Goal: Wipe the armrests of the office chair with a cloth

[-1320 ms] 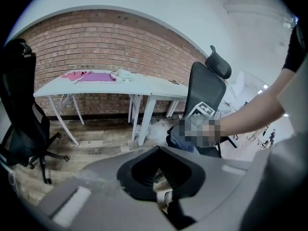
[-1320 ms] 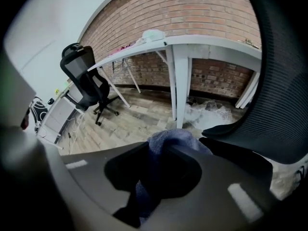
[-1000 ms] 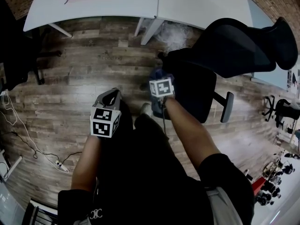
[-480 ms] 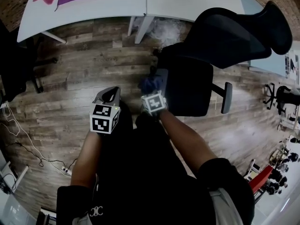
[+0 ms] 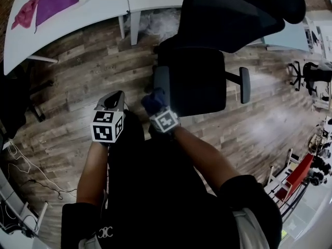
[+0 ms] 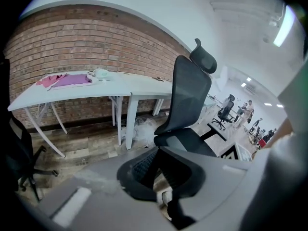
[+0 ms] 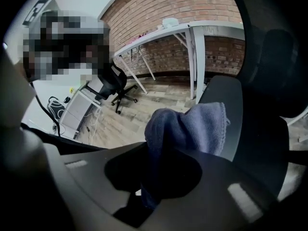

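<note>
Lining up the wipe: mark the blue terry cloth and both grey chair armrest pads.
Blue terry cloth (image 7: 192, 126), right gripper view, bunched middle.
Grey armrest pad by cloth (image 5: 162, 79), head view, mid-pad.
Other grey armrest pad (image 5: 245, 85), head view, mid-pad.

Before me a long white bench, purple cloth and pink cloth on it, crumpled clear plastic beneath, brown wood-plank floor, red brick wall

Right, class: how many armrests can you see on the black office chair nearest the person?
2. One armrest is right by the blue cloth; the other armrest juts out on the opposite side of the seat. Neither is hidden.
</note>
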`<action>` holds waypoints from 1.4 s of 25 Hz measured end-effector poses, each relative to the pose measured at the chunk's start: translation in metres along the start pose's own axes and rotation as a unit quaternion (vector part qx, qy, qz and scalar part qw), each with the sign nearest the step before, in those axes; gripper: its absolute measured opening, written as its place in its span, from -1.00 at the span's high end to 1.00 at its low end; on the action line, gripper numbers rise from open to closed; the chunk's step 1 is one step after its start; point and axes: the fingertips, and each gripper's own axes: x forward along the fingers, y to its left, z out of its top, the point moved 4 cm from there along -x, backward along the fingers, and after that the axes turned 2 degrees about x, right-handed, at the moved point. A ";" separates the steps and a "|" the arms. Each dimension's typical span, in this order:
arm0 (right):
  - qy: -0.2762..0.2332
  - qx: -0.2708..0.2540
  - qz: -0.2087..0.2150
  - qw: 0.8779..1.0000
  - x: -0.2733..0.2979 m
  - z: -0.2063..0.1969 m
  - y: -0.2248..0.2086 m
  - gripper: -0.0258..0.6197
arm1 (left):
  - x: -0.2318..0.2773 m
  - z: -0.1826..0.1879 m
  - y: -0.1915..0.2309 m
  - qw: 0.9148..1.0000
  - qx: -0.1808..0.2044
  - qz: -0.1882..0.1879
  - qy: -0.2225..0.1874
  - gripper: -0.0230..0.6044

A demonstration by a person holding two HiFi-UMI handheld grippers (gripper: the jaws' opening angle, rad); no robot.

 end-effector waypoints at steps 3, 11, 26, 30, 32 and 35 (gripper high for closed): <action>-0.007 0.038 0.015 0.999 -0.011 -0.017 -0.002 0.70 | 0.008 0.005 -0.009 1.000 0.015 -0.013 0.005 0.91; 0.000 0.058 -0.017 0.998 -0.039 -0.060 -0.041 0.70 | 0.019 0.016 -0.042 0.998 0.044 -0.033 0.012 0.91; -0.005 0.042 -0.047 0.998 -0.057 -0.066 -0.079 0.70 | -0.002 0.003 -0.044 0.999 0.031 -0.001 0.016 0.91; -0.023 0.063 -0.083 0.994 -0.067 -0.058 -0.108 0.70 | -0.002 0.001 -0.049 0.999 0.028 0.001 0.018 0.91; -0.027 0.076 -0.105 0.991 -0.069 -0.051 -0.126 0.70 | -0.001 0.002 -0.051 0.999 0.029 0.001 0.019 0.91; -0.032 0.090 -0.115 0.989 -0.069 -0.033 -0.142 0.71 | 0.001 0.000 -0.051 0.999 0.028 0.002 0.024 0.91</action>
